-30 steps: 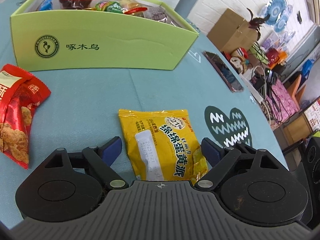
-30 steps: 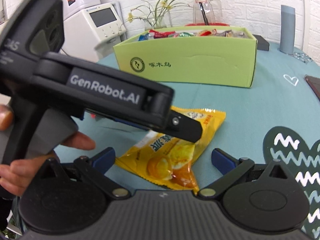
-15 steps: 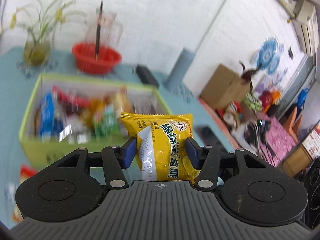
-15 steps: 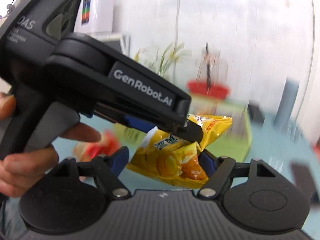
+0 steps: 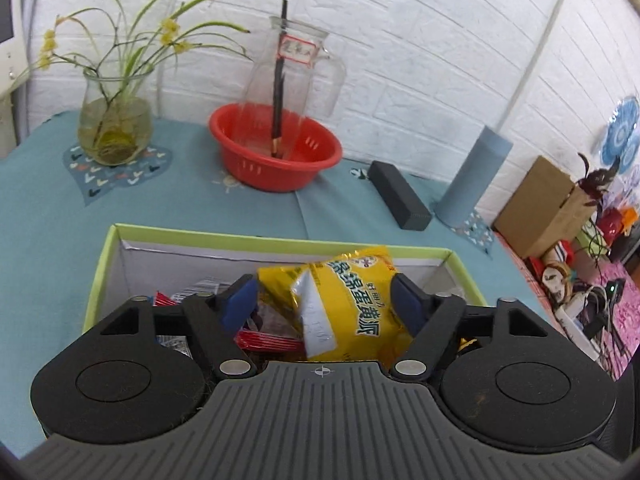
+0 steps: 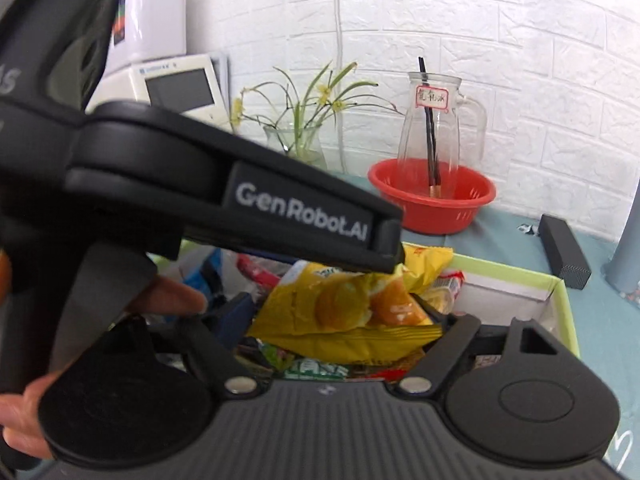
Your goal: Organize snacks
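Nearest the lens in the left wrist view, the left gripper (image 5: 324, 300) stands over the green box (image 5: 100, 264), its jaws opening; the yellow snack packet (image 5: 348, 304) sits tilted between the blue pads, a clear gap showing on the left side, the right pad just beside the packet's edge. In the right wrist view the right gripper (image 6: 340, 320) has its jaws opening as well, the same yellow snack packet (image 6: 344, 312) lying across the space between them; whether either pad touches it cannot be told. The left gripper's black body (image 6: 240, 200), marked with white lettering, crosses the left and centre of that frame and blocks much of the box; a hand (image 6: 168, 300) shows beneath it. The box already holds mixed wrappers, red (image 5: 264, 340) and green-printed (image 6: 316, 370) among them, under the packet. Beyond the box on the teal tablecloth (image 5: 48, 220) lie a black bar-shaped object (image 5: 400, 196) and a grey-blue cylinder (image 5: 476, 180) at right. Farther back, centre, a red basket (image 5: 276, 160) holds a glass pitcher (image 5: 292, 76) with a dark stick inside. At upper left stands a glass vase (image 5: 114, 124) with yellow-flowered stems, before a white brick wall (image 5: 400, 20).
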